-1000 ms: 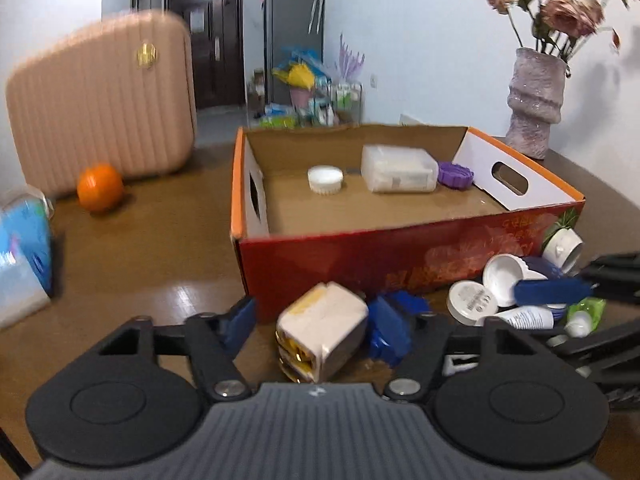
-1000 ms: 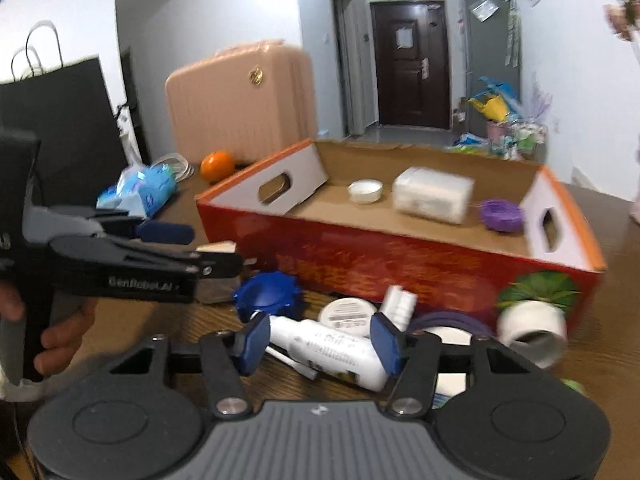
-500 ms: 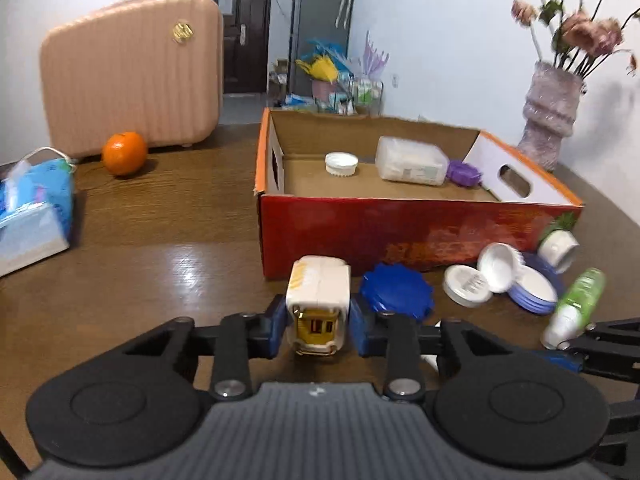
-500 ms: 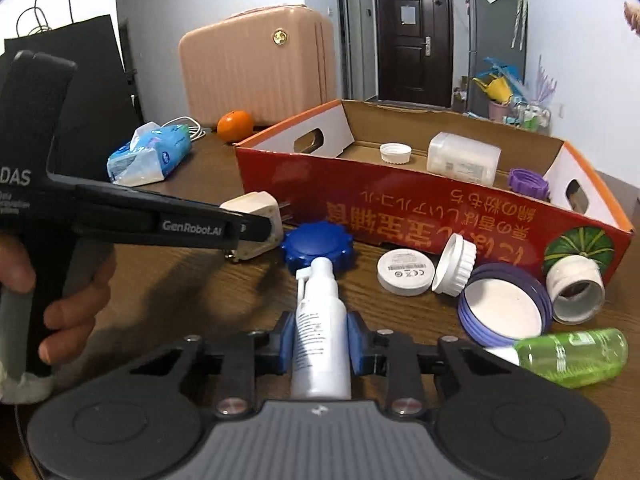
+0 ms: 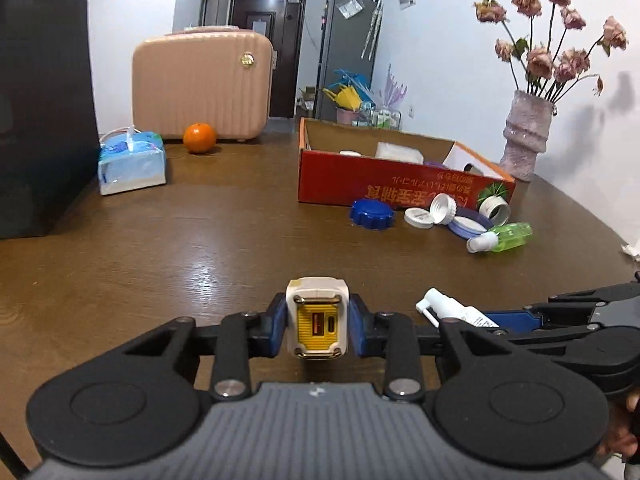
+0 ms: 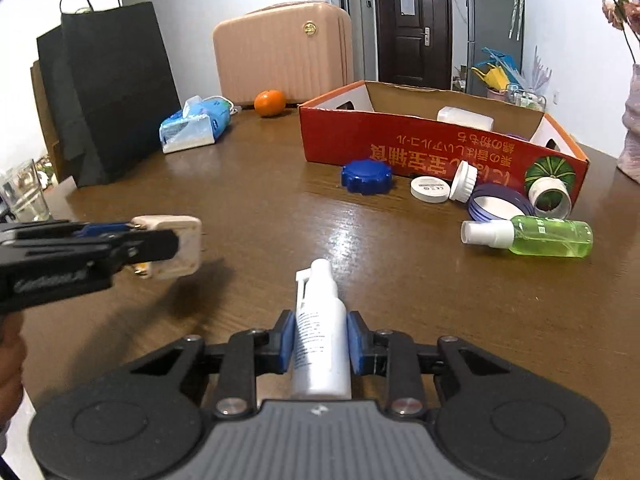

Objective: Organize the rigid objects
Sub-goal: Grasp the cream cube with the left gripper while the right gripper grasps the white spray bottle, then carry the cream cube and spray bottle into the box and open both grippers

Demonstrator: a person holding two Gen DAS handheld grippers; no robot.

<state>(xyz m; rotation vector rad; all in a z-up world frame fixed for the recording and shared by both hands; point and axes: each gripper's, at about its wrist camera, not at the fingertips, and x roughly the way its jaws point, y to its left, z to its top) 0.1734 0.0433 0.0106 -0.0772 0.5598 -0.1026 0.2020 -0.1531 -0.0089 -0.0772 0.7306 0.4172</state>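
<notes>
My left gripper (image 5: 318, 330) is shut on a cream charger with a yellow port face (image 5: 318, 320), held above the table; it also shows in the right wrist view (image 6: 172, 246). My right gripper (image 6: 320, 340) is shut on a white spray bottle (image 6: 320, 340), also seen in the left wrist view (image 5: 452, 310). The red cardboard box (image 6: 400, 148) stands ahead, with a clear container (image 6: 464, 118) inside. In front of it lie a blue lid (image 6: 366, 176), white caps (image 6: 430, 191), a purple lid (image 6: 500, 204) and a green spray bottle (image 6: 548, 236).
A black paper bag (image 6: 108, 92) stands at the left, with a tissue pack (image 6: 194, 128), an orange (image 6: 270, 103) and a pink suitcase (image 6: 280, 54) behind. A vase with dried flowers (image 5: 526, 136) stands right of the box. A glass (image 6: 24, 190) is at the far left.
Both grippers closed on their objects beside the box, then pulled back toward me and up. The box and the loose lids are now farther away.
</notes>
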